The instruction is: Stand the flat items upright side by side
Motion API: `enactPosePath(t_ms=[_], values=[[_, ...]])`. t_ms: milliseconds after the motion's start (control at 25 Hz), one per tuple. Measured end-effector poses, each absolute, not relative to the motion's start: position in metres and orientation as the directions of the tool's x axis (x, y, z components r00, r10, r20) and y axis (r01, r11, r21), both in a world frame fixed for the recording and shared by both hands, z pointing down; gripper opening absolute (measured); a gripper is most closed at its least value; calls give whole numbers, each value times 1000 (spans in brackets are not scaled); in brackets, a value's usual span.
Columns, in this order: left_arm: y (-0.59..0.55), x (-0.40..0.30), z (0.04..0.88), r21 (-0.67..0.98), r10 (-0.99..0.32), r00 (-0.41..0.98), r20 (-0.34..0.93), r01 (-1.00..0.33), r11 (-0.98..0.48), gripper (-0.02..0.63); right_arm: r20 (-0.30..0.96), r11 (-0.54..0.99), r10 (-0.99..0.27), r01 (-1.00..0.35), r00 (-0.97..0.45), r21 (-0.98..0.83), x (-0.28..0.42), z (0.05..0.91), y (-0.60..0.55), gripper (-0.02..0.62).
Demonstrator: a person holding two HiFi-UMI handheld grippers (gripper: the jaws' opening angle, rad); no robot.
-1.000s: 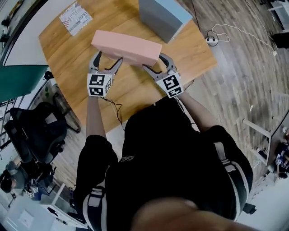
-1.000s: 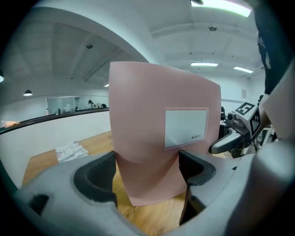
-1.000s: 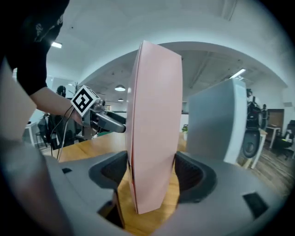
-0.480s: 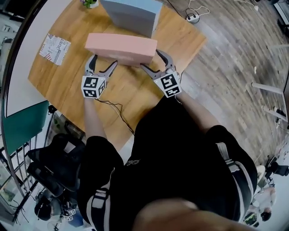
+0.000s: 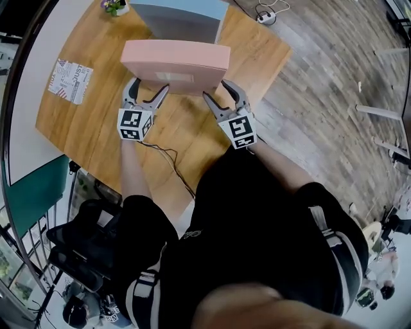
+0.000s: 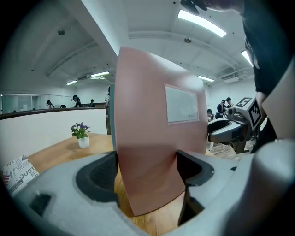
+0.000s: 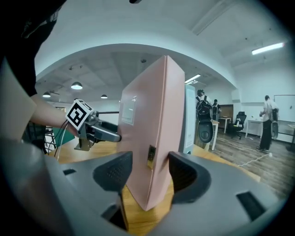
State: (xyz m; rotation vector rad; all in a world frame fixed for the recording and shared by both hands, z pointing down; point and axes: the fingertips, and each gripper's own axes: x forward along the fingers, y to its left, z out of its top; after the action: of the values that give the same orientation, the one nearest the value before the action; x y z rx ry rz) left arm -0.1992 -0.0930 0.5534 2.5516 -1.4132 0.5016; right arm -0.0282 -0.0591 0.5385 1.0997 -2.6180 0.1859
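A flat pink box [image 5: 173, 61] stands on its long edge on the wooden table [image 5: 96, 122], its labelled face toward me. My left gripper [image 5: 148, 88] holds its left end and my right gripper [image 5: 217, 90] its right end. Both sets of jaws have just been closing, with the box between them. In the left gripper view the pads [image 6: 99, 173] press the pink box [image 6: 147, 138] from both sides. In the right gripper view the pink box [image 7: 152, 138] sits tight between the pads [image 7: 184, 175]. Right behind it a blue-grey box [image 5: 183, 19] stands upright.
A small potted plant [image 5: 114, 6] stands at the table's far edge and a printed paper [image 5: 70, 80] lies at the left. A thin cable [image 5: 164, 157] trails off the near edge. A green chair [image 5: 32, 193] stands left of the table. Wooden floor lies to the right.
The pink box has been tipped up from a low slant to nearly upright and brought close in front of the blue-grey box. Both grippers stayed at its ends.
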Motion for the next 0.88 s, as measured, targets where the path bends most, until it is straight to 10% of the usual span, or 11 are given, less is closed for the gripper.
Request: enactPosePath(t_ms=[880], values=[[-127, -216, 554, -221, -785, 474, 400, -781, -584, 414, 287, 678, -723, -725, -628, 122, -52, 539, -86, 249]])
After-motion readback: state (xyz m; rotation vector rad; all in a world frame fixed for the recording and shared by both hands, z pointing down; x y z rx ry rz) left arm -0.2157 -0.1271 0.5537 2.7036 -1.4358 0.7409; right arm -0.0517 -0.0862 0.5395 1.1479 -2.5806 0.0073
